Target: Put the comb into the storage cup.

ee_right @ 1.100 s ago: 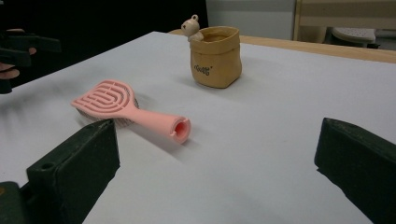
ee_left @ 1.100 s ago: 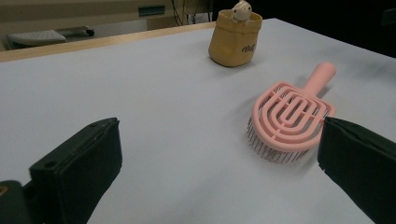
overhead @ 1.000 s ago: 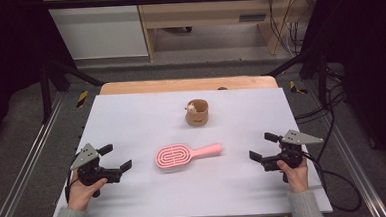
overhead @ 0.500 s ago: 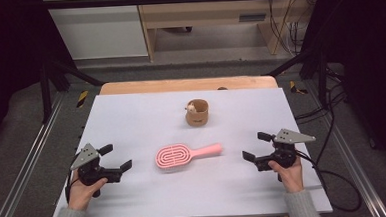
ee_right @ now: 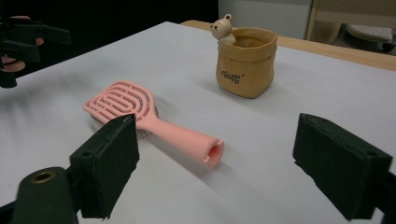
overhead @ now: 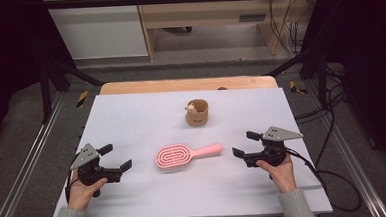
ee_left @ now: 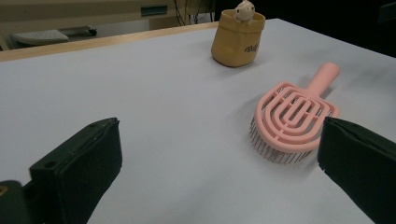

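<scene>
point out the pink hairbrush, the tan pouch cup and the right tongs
pink hairbrush [overhead: 176, 156], high view, slotted head
tan pouch cup [ee_right: 246, 63], right gripper view, front wall
right tongs [overhead: 246, 144], high view, between the tips

Smooth matt pink plastic hairbrush, soft tan cloth-like pouch, matt pale grey tabletop.

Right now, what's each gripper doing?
Left gripper: open, holding nothing.
Right gripper: open, jaws just closing a bit, nothing between them; brush handle lies ahead.
</scene>
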`<state>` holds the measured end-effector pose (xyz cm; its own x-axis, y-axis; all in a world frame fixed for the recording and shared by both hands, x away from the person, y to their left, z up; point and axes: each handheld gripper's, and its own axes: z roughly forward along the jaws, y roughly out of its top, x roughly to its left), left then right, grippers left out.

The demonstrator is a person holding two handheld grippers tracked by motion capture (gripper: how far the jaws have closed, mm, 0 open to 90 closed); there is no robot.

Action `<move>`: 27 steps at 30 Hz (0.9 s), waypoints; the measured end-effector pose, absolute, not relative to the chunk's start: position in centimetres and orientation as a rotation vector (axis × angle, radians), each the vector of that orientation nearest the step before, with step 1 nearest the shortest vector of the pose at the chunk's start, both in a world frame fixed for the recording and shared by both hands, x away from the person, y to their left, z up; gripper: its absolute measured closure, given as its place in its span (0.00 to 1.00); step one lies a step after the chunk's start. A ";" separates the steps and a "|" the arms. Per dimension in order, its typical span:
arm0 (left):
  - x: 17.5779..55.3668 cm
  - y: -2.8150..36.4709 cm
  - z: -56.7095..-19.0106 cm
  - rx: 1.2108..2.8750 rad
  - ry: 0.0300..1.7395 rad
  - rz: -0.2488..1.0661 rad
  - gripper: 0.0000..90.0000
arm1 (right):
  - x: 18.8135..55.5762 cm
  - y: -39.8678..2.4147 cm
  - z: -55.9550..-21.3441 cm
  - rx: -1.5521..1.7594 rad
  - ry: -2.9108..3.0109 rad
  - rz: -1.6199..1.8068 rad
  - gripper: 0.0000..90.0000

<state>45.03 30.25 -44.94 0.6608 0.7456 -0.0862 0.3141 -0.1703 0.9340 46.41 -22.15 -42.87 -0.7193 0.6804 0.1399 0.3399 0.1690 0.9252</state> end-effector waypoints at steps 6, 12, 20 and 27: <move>45.0 30.3 -44.9 1.757 0.855 0.482 0.00 | 46.8 -20.6 -43.0 0.982 2.174 1.530 0.27; 45.0 30.3 -45.0 1.756 0.857 0.484 0.00 | 47.2 -19.5 -42.8 0.978 2.176 1.520 0.39; 45.1 30.3 -45.0 1.755 0.858 0.485 0.00 | 47.7 -18.5 -43.0 0.969 2.220 1.504 0.54; 45.1 30.3 -45.0 1.757 0.860 0.487 0.00 | 48.2 -17.8 -42.9 0.969 2.251 1.499 0.71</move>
<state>45.08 30.33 -44.99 0.6561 0.7500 -0.0837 0.3135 -0.1700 0.9343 48.19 -17.75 -42.94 -0.7409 0.6574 0.1374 0.3804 0.2421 0.8926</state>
